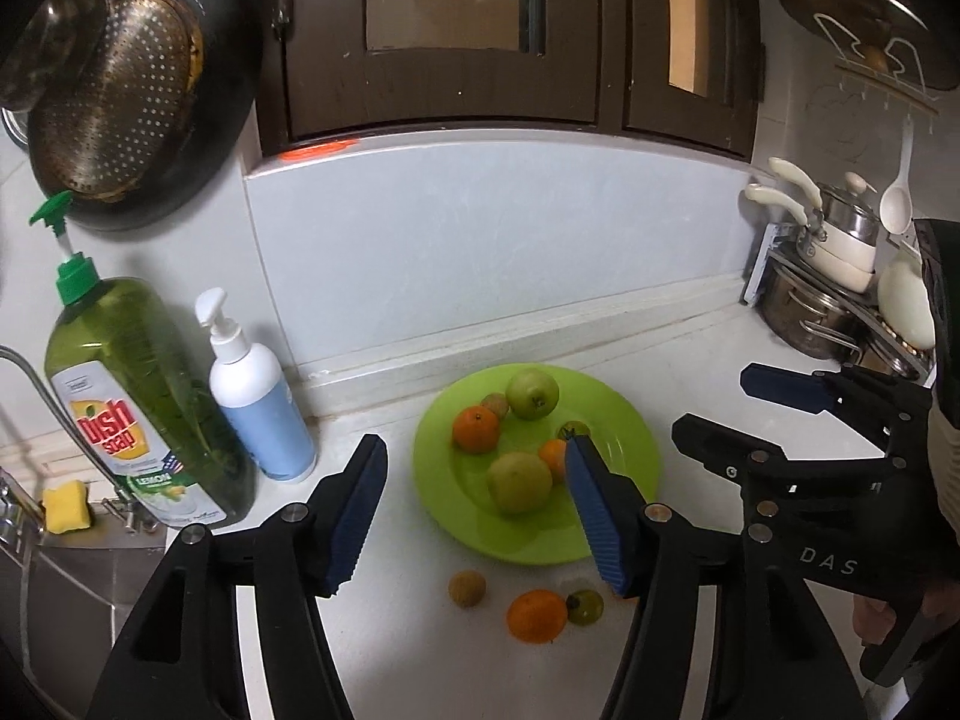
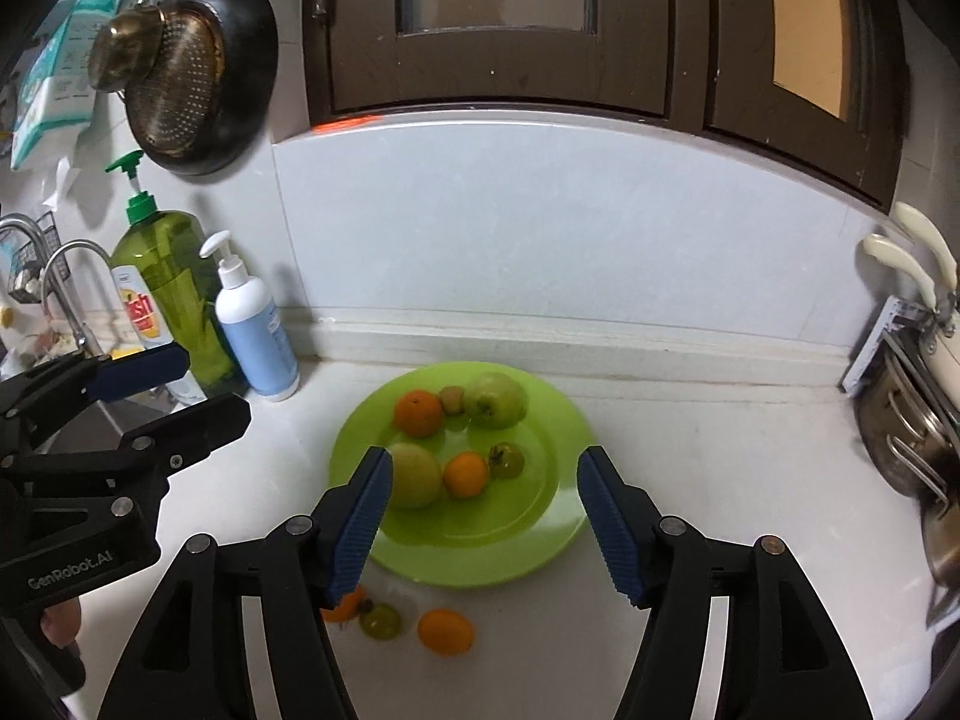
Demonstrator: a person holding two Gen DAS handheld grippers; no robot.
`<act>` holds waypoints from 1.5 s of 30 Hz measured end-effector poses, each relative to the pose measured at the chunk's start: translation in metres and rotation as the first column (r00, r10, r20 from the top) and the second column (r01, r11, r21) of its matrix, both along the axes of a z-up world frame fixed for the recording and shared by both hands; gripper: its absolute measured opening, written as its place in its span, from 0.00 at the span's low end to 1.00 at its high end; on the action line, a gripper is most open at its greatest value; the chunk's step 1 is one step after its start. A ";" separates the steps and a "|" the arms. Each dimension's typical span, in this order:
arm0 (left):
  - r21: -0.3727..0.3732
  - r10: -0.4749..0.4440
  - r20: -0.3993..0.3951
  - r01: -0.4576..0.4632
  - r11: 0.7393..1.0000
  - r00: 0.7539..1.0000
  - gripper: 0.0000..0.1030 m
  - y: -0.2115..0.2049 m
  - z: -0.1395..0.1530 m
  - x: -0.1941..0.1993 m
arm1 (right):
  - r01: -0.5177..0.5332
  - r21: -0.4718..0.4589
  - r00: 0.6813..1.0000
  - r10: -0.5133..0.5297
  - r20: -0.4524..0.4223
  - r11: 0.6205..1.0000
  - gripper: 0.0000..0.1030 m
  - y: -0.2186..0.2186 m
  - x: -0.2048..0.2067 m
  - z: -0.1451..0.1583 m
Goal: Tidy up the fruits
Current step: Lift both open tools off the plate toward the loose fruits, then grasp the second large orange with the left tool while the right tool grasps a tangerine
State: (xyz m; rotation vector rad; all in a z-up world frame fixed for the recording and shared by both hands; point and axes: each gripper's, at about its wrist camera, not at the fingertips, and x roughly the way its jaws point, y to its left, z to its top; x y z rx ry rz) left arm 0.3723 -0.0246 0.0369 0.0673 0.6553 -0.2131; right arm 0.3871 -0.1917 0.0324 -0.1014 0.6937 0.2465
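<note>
Six fruits lie on the lime-green plate (image 2: 558,516), which sits on the white countertop (image 2: 720,480) close to its back edge, under the pale backsplash. At the plate's far rim a green apple (image 2: 495,399) rests beside a small brownish lychee (image 2: 451,400), and a mandarin (image 2: 418,413) is just left of that. Nearer the front of the plate are a yellow-green pear (image 2: 414,475), a smaller mandarin (image 2: 465,474) touching it, and a green tomato (image 2: 506,459) just right of that one.

Off the plate, toward the counter's front edge, the left wrist view shows a loose lychee (image 1: 467,588), a loose mandarin (image 1: 536,615) and a second green tomato (image 1: 585,606) touching that mandarin. The right wrist view also shows another mandarin (image 2: 445,631) on the bare counter, right of the tomato.

Both tools hover above the counter, holding nothing. The left gripper (image 1: 477,516) has its jaws spread wide over the plate's left side. The right gripper (image 2: 480,522) likewise stands wide open, its blue pads (image 2: 359,525) framing the plate's front half.

At the counter's back left corner stand a green dish soap bottle (image 1: 135,402) and a white pump bottle (image 1: 261,414). Stacked pots (image 1: 834,276) occupy the right end.
</note>
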 end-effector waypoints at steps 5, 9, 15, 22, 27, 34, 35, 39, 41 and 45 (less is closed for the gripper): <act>0.014 -0.002 0.007 0.002 1.000 1.000 0.62 0.005 -0.002 -0.018 | 0.009 0.002 1.000 -0.009 0.005 1.000 0.63 0.003 -0.018 -0.001; 0.023 -0.010 0.004 0.010 1.000 1.000 0.63 0.006 -0.008 -0.033 | 0.010 -0.003 1.000 -0.010 0.005 1.000 0.63 0.004 -0.031 -0.005; 0.047 -0.020 -0.017 0.021 0.999 1.000 0.63 0.006 -0.024 -0.047 | 0.012 -0.024 1.000 -0.012 -0.002 1.000 0.63 0.005 -0.046 -0.015; 0.039 -0.038 -0.086 0.042 0.998 0.996 0.63 0.006 -0.054 -0.054 | 0.017 -0.041 0.999 -0.018 -0.034 0.999 0.63 0.004 -0.054 -0.035; 0.037 -0.071 -0.103 0.075 0.996 0.992 0.63 0.003 -0.074 -0.050 | 0.006 -0.049 0.996 -0.010 -0.088 0.999 0.63 0.005 -0.051 -0.059; 0.032 -0.126 -0.139 0.131 0.991 0.982 0.63 -0.006 -0.096 -0.039 | 0.003 -0.043 0.986 -0.010 -0.168 0.999 0.63 0.001 -0.039 -0.092; 0.028 -0.133 -0.148 0.139 0.990 0.980 0.62 -0.008 -0.100 -0.036 | 0.002 -0.043 0.985 -0.010 -0.174 0.999 0.62 0.001 -0.037 -0.095; 0.009 -0.149 -0.187 0.153 0.988 0.971 0.59 -0.012 -0.111 -0.026 | 0.000 -0.046 0.978 -0.010 -0.207 0.999 0.62 0.000 -0.030 -0.107; -0.004 -0.156 -0.201 0.159 0.987 0.967 0.58 -0.014 -0.115 -0.022 | -0.002 -0.043 0.975 -0.007 -0.220 0.999 0.62 0.000 -0.026 -0.112; -0.011 -0.168 -0.220 0.170 0.985 0.961 0.51 -0.018 -0.122 -0.015 | -0.008 -0.048 0.972 -0.004 -0.235 0.999 0.58 0.002 -0.019 -0.116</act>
